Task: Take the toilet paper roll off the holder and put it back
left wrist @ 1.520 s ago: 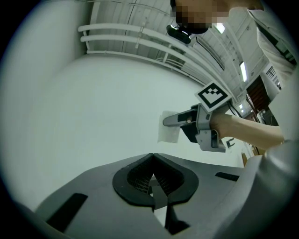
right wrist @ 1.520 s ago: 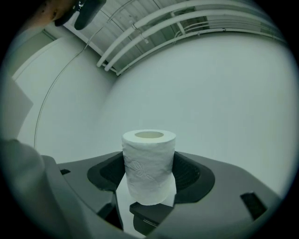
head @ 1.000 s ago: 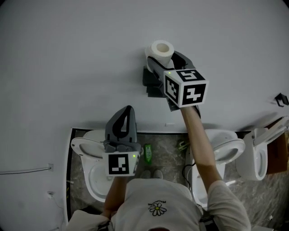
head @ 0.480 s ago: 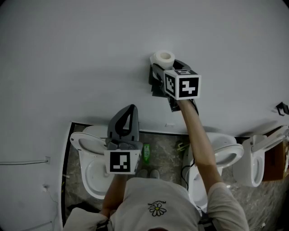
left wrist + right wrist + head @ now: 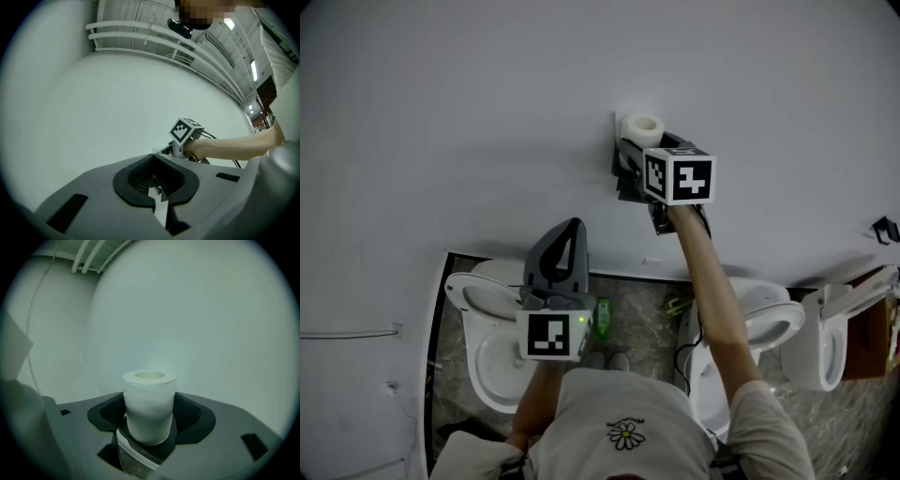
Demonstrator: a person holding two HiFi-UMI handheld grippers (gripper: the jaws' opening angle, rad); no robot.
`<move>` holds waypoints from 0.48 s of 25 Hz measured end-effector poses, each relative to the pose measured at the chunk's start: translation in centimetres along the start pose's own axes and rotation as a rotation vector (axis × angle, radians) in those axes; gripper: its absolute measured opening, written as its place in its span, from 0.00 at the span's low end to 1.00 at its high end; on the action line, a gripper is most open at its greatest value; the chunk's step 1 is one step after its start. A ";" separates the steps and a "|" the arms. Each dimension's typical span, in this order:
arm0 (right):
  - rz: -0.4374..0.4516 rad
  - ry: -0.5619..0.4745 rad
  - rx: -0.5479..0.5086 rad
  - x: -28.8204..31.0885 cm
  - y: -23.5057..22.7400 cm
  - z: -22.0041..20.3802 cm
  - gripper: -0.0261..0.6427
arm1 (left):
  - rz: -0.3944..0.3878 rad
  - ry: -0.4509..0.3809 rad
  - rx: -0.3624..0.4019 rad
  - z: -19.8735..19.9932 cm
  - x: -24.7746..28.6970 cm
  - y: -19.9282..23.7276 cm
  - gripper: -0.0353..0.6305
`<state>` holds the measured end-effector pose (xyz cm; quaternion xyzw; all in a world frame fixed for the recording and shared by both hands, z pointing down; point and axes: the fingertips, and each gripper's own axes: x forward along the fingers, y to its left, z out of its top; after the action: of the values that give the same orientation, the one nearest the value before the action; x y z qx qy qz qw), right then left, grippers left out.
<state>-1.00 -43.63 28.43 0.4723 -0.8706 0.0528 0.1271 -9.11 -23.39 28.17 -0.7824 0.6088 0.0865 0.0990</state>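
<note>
Lower left of centre, the left gripper (image 5: 570,230) hangs closed and empty (a toilet (image 5: 474,314) lies below it). Upper centre, the right gripper (image 5: 639,142) clamps the roll (image 5: 149,401), upright, by the wall just above the dark holder (image 5: 623,175).

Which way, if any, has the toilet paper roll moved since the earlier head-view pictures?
Yes. The toilet paper roll has moved down the wall, closer to the black holder.
</note>
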 end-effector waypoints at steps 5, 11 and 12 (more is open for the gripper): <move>-0.001 -0.002 0.009 0.0 -0.1 -0.5 0.47 | 0.002 0.006 0.009 -0.2 0.0 0.2 0.08; -0.002 -0.017 0.009 0.1 -0.1 -0.5 0.47 | 0.002 0.008 0.009 -0.4 0.3 0.3 0.08; -0.006 -0.020 0.029 0.2 -0.3 -0.4 0.47 | 0.001 0.004 0.011 -0.3 0.4 0.3 0.08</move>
<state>-0.81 -43.83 28.90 0.4773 -0.8695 0.0603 0.1118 -9.26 -23.89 28.32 -0.7816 0.6099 0.0814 0.1021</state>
